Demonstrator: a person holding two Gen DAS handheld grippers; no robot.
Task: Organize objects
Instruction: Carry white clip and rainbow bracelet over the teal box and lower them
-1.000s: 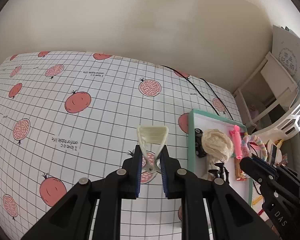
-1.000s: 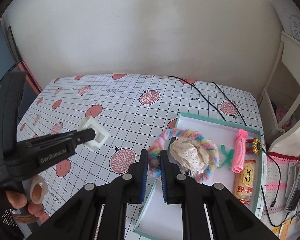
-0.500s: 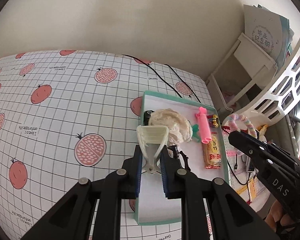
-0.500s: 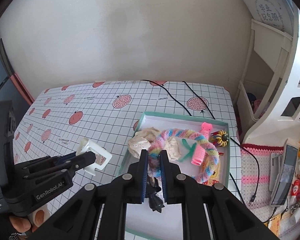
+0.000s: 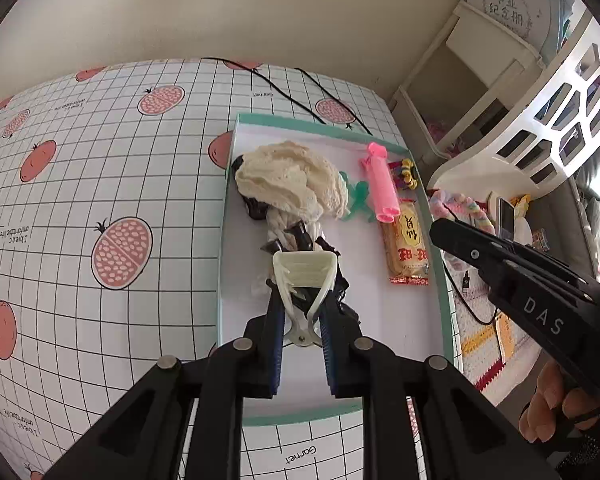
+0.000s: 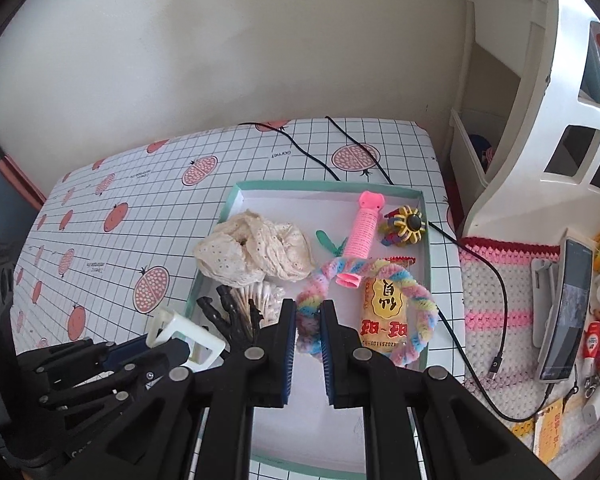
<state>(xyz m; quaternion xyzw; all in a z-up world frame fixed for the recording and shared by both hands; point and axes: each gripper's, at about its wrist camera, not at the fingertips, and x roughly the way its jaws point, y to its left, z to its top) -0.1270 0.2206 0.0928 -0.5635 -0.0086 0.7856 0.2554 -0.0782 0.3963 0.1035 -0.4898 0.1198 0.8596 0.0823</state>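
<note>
Left gripper (image 5: 300, 312) is pinching cream clip (image 5: 303, 270) above tray (image 5: 446, 312); right gripper (image 6: 307, 320) is pinching rainbow ring (image 6: 420, 300) over it, presumably for dropping in.

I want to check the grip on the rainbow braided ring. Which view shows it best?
The right wrist view: the rainbow braided ring shows whole, pinched at its near edge by the right gripper. The left wrist view shows only part of the ring past the tray's edge.
</note>
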